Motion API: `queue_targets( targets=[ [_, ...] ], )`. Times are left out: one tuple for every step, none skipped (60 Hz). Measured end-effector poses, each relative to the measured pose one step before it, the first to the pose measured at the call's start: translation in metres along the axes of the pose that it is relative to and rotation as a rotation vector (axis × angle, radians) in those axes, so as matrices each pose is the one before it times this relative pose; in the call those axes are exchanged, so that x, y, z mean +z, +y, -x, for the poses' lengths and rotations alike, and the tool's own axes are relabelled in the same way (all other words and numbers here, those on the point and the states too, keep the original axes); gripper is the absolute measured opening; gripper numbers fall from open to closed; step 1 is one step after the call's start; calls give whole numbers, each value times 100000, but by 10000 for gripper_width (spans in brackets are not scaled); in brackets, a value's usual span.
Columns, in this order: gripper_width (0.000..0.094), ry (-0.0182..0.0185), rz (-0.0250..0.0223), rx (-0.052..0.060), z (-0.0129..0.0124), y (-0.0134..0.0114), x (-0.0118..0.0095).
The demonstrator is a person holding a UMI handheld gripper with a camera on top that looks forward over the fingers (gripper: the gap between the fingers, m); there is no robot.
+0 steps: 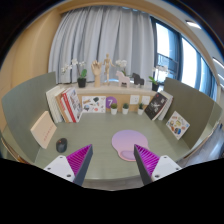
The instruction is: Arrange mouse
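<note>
Pink mouse pad (128, 143) lies beyond open gripper (112, 163).

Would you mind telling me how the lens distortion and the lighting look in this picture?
Gripper view: strong fisheye bending, so the shelf and the window frames curve; daylight from the window washes out the panes; the desk is evenly lit, with only soft shadows; the mouse left of the open gripper looks small and dark.

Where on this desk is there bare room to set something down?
The open desk between the books and the pink mouse pad is bare, as is the stretch ahead of the open gripper. The back shelf with figurines is crowded.
</note>
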State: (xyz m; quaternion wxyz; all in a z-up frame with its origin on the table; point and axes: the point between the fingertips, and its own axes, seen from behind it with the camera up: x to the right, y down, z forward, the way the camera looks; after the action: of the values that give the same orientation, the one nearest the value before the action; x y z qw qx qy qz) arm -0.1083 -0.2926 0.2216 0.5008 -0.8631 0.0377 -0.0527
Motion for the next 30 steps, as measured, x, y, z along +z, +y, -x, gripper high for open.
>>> queue_targets(
  targets=[
    [832, 65, 1260, 607, 364, 988, 294],
    [830, -28, 1201, 488, 382, 892, 280],
    [829, -99, 1123, 380, 392, 872, 259],
    [828, -150, 1071, 353, 418, 821, 278],
    [825, -219, 1063, 325, 465, 771, 245],
    [819, -431, 1088, 350, 563, 779, 288],
    [818, -566, 1263, 352, 627, 805, 293],
    [817, -945, 1732, 146, 454, 667, 169],
    [817, -746, 1535, 31, 601, 788, 303],
    [818, -658, 1402, -228, 642, 723, 304],
    [818, -656, 1265, -526, 678, 658, 323],
    [817, -705, 1205, -717, 732, 617, 344],
    [817, -776, 1310, -760, 751, 617, 313],
    [817, -671, 1353, -712, 711, 608, 362],
    [818, -551, 1461, -545, 714, 568, 383],
    [818, -497, 1475, -436, 721, 536, 388],
    [819, -644, 1365, -453, 753, 458, 422],
    [820, -895, 1127, -515, 848, 367, 448],
    [820, -1002, 984, -529, 831, 317, 419],
    [820, -1016, 974, -387, 850, 277, 470],
    [821, -936, 994, -314, 832, 274, 508],
    [825, -936, 1002, -305, 791, 246, 504],
    [828, -935, 944, -424, 771, 190, 512],
    [832, -903, 898, -516, 768, 150, 547],
    [831, -906, 800, -604, 730, 114, 557],
    [829, -777, 783, -710, 654, 89, 551],
    [830, -678, 718, -740, 612, 51, 554],
    [832, -508, 692, -704, 527, -1, 520],
    [831, -423, 616, -717, 500, -38, 536],
    [831, -356, 574, -628, 510, -75, 574]
  ],
)
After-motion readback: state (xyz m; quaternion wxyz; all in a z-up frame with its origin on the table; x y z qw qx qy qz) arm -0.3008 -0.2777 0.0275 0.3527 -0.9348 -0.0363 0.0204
